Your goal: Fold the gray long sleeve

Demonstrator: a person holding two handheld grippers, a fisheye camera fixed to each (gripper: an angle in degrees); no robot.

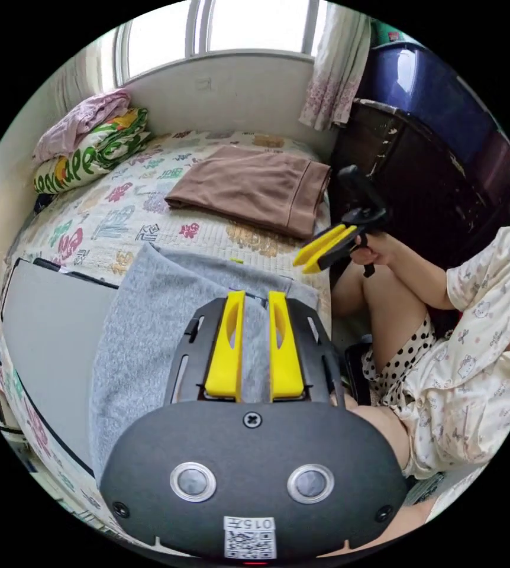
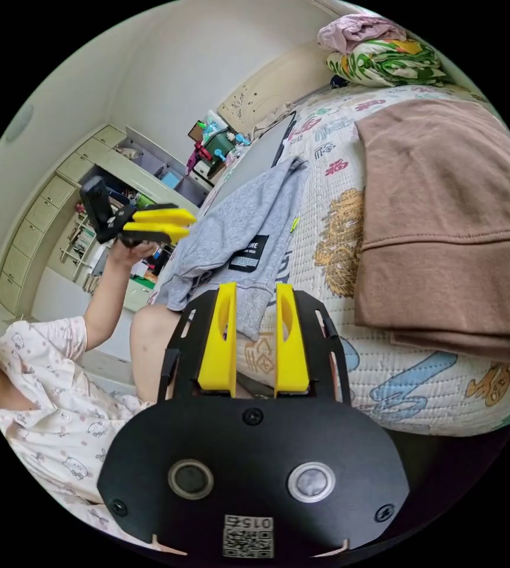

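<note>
The gray long sleeve (image 2: 249,236) lies rumpled at the near edge of the bed (image 2: 338,236), beside a folded brown garment (image 2: 444,219); it looks soft, light and limp, so I judge a hem corner or cuff the soundest hold. The left gripper (image 1: 255,296) hovers over the gray fabric, jaws slightly apart and holding nothing. The right gripper (image 2: 255,290) is likewise empty, jaws slightly apart, off the bed edge. No containers noted.

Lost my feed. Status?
Left hand-held gripper and right hand-held gripper open, empty. Gray long sleeve on bed, unfolded. Brown garment beside it.
</note>
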